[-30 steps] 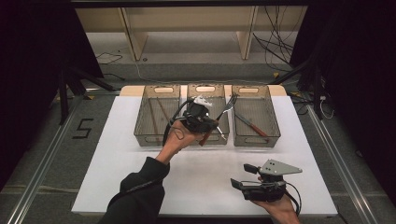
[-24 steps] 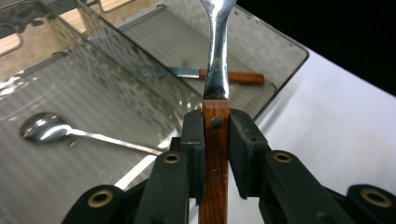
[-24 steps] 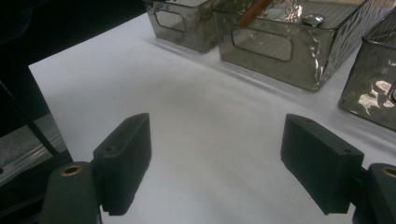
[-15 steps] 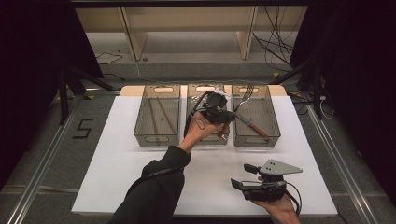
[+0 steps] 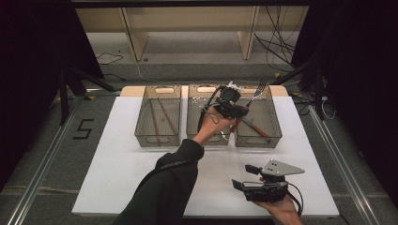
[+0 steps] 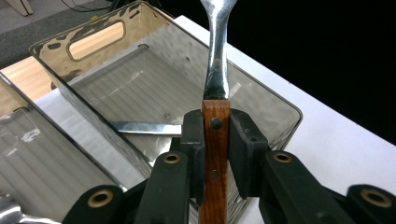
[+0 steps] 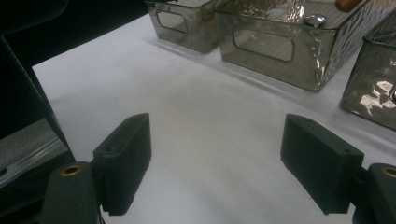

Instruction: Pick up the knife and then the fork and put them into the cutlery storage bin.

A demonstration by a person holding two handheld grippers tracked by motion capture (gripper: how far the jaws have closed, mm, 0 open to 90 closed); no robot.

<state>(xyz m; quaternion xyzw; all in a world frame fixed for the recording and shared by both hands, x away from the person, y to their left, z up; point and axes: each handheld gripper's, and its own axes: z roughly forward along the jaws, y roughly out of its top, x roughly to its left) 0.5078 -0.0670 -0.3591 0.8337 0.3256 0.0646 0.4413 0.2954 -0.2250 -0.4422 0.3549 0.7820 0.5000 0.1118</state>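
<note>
My left gripper (image 5: 242,111) is shut on the wooden handle of a fork (image 5: 257,90), whose metal tines point up and to the right. It hovers above the right-hand bin (image 5: 274,127) of three translucent grey bins. In the left gripper view both pads clamp the fork (image 6: 215,70) handle, and below lies the bin (image 6: 280,100) with a knife blade (image 6: 144,127) on its floor. My right gripper (image 5: 243,177) rests near the table's front right, jaws wide open and empty; its own view shows the right gripper (image 7: 217,158) over bare white tabletop.
The left bin (image 5: 157,136) holds chopsticks (image 5: 164,112); the middle bin (image 5: 199,112) sits under my left wrist. A wood-handled knife (image 5: 256,127) lies in the right bin. The white table (image 5: 117,159) has black surroundings and a shelf behind.
My left hand has carried the fork rightward, from over the middle bin to over the right bin. The right gripper has stayed put.
</note>
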